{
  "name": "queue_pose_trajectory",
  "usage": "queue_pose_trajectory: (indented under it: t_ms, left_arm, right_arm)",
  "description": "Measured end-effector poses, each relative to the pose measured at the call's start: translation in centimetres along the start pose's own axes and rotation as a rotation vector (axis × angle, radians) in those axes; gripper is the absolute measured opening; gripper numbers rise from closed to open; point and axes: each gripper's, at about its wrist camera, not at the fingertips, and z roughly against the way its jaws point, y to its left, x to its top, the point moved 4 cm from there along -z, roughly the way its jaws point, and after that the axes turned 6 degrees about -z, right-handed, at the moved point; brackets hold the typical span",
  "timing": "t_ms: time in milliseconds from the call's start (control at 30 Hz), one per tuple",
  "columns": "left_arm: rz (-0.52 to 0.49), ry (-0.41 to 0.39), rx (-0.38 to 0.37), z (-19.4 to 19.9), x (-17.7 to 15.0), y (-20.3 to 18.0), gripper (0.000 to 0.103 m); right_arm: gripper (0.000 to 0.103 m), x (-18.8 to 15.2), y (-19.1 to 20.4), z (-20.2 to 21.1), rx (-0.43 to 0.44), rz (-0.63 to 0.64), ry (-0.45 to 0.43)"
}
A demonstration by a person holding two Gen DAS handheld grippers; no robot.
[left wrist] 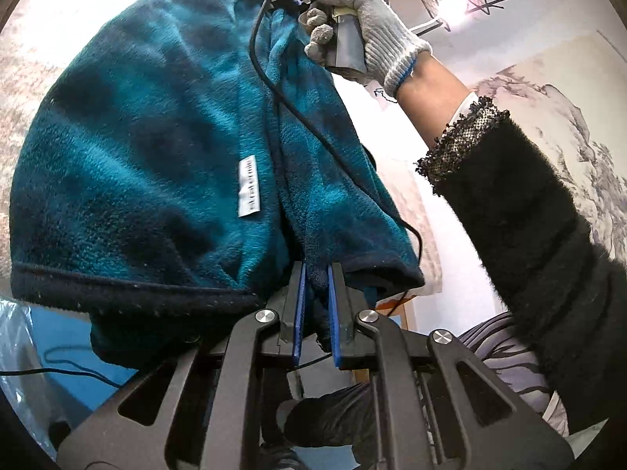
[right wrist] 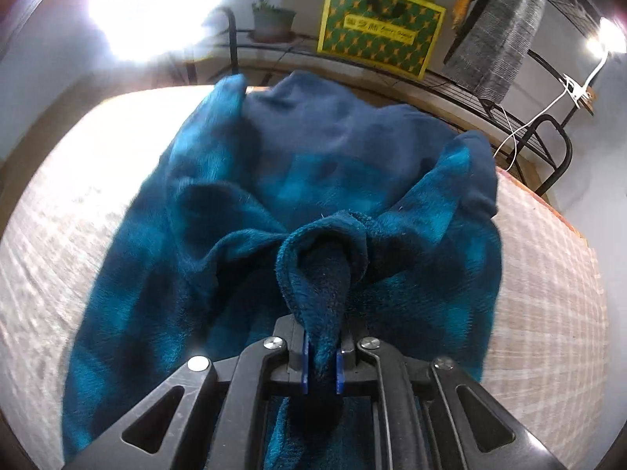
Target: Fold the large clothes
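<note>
Surroundings: behind the table (right wrist: 548,274), a dark metal rack (right wrist: 548,133) carries a yellow-and-green patterned box (right wrist: 380,27), a potted plant (right wrist: 272,19) and a draped grey checked cloth (right wrist: 505,31); a white cord (right wrist: 548,105) runs across the rack, and a bright lamp glares at upper left. The teal-and-navy checked fleece garment (right wrist: 313,164) lies spread over the pale woven table cover, with a raised fold toward the right gripper (right wrist: 321,360), whose blue-padded jaws stand slightly apart with a rolled fleece edge pinched between them. In the left wrist view, the left gripper (left wrist: 316,309) is clamped on a navy-bound hem; the garment (left wrist: 149,149) hangs bunched, showing a white sewn label (left wrist: 247,186). A grey knit-gloved hand (left wrist: 352,27) and a black fuzzy sleeve (left wrist: 529,215) hold the other gripper's handle, and a black cable (left wrist: 298,113) crosses the fleece.
</note>
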Motion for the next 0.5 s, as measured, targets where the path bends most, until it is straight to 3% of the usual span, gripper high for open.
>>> queue_pose_trajectory:
  t_ms: [33, 67, 167, 300, 433, 500]
  left_arm:
    - [-0.003, 0.001, 0.001, 0.0, 0.0, 0.0, 0.009]
    - [-0.009, 0.000, 0.002, 0.0, -0.1, 0.1, 0.009]
    - [-0.032, 0.002, -0.005, 0.2, 0.0, -0.7, 0.009]
    - [-0.038, 0.010, -0.010, 0.9, -0.2, -1.9, 0.009]
    - [-0.054, 0.027, -0.036, 2.6, -1.5, -2.6, 0.009]
    - [-0.085, 0.027, -0.032, 4.0, -2.2, -3.1, 0.009]
  right_arm:
    - [0.041, -0.1, 0.2, 0.0, 0.019, 0.002, 0.003]
    - [0.049, -0.2, 0.2, 0.4, 0.078, -0.005, 0.011]
    - [0.049, -0.1, -0.8, 2.7, 0.224, -0.053, -0.006]
    - [0.049, -0.4, -4.0, 9.0, 0.421, -0.162, -0.072]
    - [0.049, -3.2, -7.2, 15.4, 0.497, -0.198, -0.129]
    - [0.049, -6.4, -8.5, 18.3, 0.504, -0.175, -0.146]
